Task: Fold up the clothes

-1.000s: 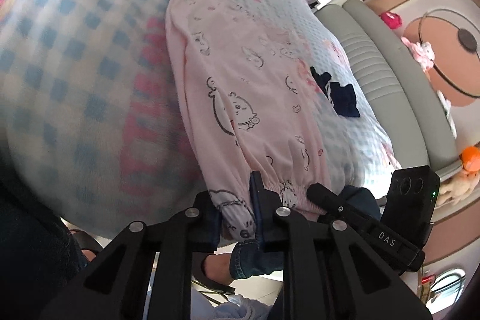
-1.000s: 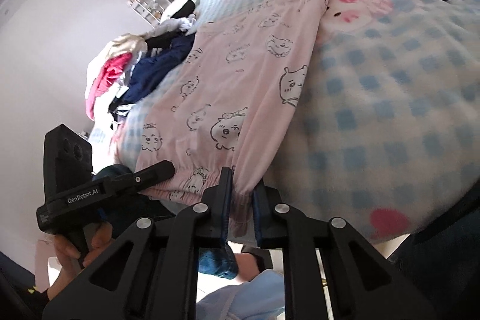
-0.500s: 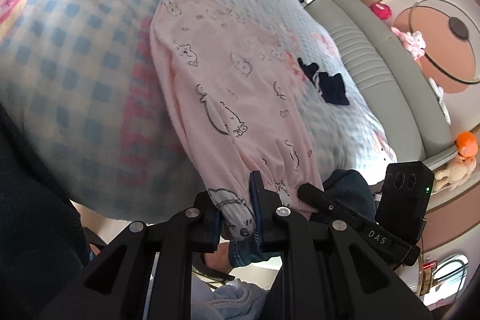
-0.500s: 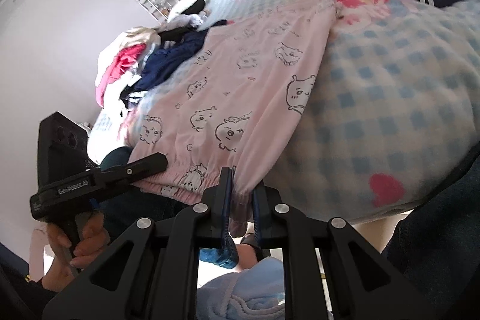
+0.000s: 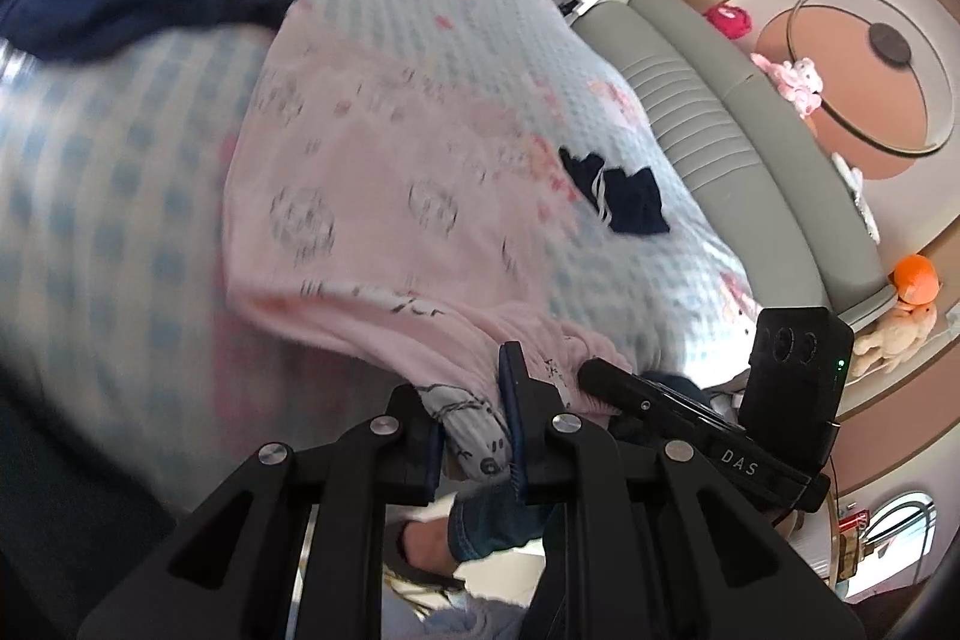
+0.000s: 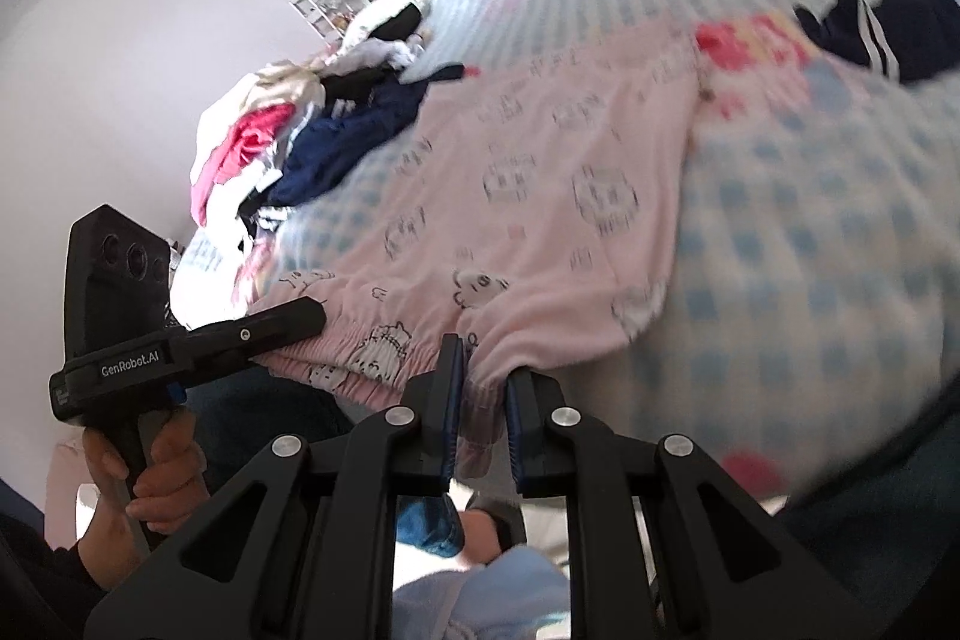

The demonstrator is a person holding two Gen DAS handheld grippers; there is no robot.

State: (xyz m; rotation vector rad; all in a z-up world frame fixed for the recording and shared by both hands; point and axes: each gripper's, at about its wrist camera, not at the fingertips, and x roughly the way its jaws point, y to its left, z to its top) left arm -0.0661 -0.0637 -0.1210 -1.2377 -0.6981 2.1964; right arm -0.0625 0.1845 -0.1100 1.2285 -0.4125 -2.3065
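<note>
Both grippers are pinching the gathered elastic hem of the pale pink, cartoon-printed soft garment point(image 5: 384, 196), which is lying spread along the blue-and-white checked bed cover point(image 5: 108, 196) with its near end hanging at the bed's edge. The left gripper point(image 5: 471, 424) is holding its fingers point(image 5: 510, 400) narrowly apart with a fold of the printed hem bunched between them; the right gripper point(image 6: 483, 418) is doing likewise, its fingers point(image 6: 450, 388) clamped onto a tuck of pink cloth at the hem's other side. Compared with half a second ago, the hem is now lifting and bunching: a loose ridge of cloth is rising behind the fingers where the fabric earlier ran taut and flat, and the garment and cover are blurring with motion. That suggests the near end is being carried up and over toward the far end, so a lengthwise fold is probably being made, though how many folds the garment already carries cannot be told. A small dark navy piece with white stripes point(image 5: 618, 196) is lying just beside the garment's far side, and a heap of mixed clothes point(image 6: 282, 142) is waiting at the bed's far corner.
</note>
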